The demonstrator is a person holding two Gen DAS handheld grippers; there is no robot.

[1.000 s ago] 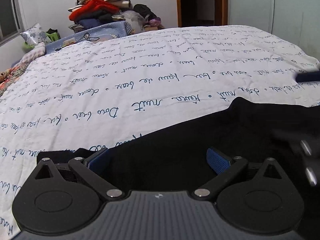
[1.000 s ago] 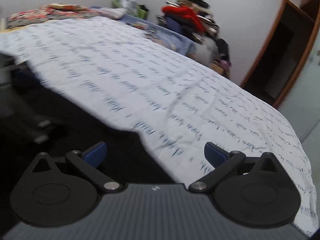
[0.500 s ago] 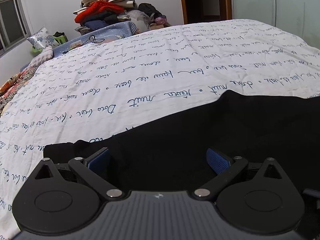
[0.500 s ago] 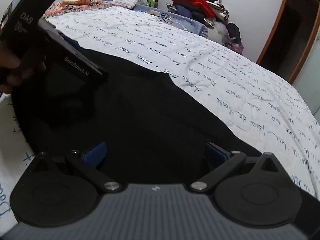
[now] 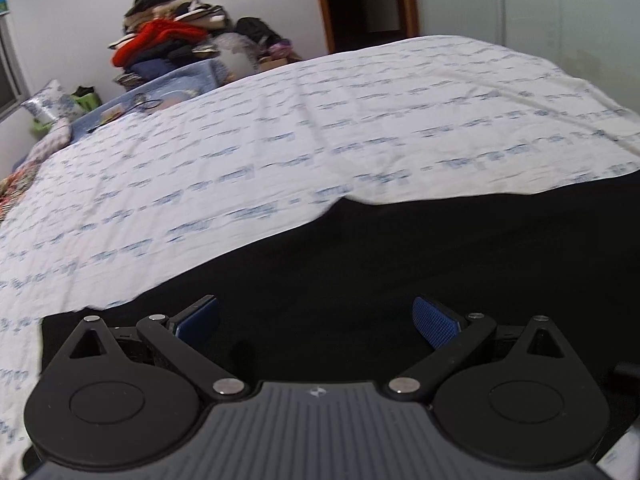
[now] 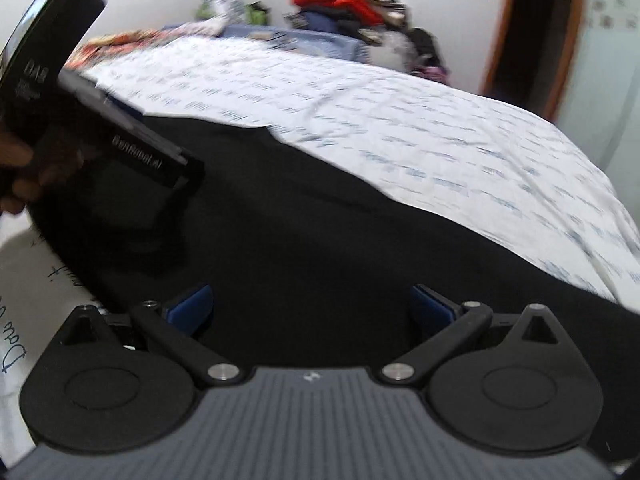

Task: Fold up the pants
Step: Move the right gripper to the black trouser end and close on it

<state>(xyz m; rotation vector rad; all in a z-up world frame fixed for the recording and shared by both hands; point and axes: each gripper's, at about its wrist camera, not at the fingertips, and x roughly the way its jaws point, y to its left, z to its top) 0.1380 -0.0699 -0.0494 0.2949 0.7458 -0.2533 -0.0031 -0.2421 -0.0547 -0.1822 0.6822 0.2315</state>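
Black pants [image 5: 400, 280] on bed sheet [image 5: 280, 140] with blue handwriting, both tongs [image 5: 316, 320] [image 6: 310, 308] spread apart, left tongs body marked "GenRobot.AI" [image 6: 138, 152]

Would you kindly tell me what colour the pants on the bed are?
Plain black pants; clearest in the left wrist view.

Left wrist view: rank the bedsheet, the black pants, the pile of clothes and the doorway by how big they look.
1. bedsheet
2. black pants, near the camera, so enlarged
3. and 4. pile of clothes and doorway look alike; unranked
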